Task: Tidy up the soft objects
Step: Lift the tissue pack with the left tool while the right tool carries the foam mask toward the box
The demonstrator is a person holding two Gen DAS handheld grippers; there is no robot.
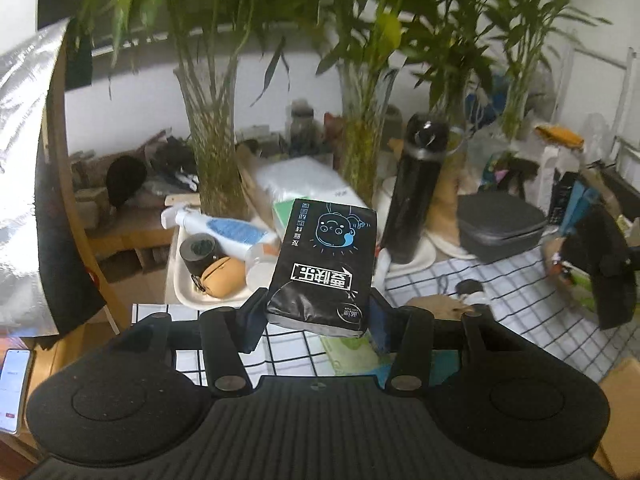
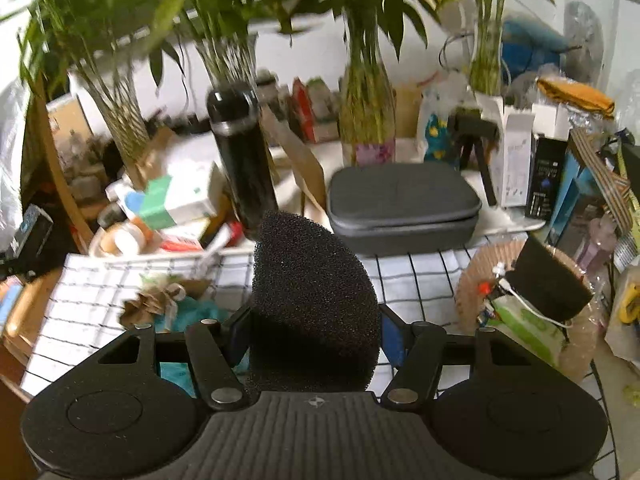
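Note:
My left gripper is shut on a black tissue pack with a blue cartoon face and white print, held above the checkered cloth. My right gripper is shut on a black foam sponge, a rounded wedge that sticks up between the fingers, held above the same cloth. A woven basket at the right holds a black foam block and a green tissue pack. It also shows in the left wrist view.
A black flask, a grey zip case and glass vases of bamboo stand behind the cloth. A white tray holds bottles and tape. Brown paper scraps lie on the cloth.

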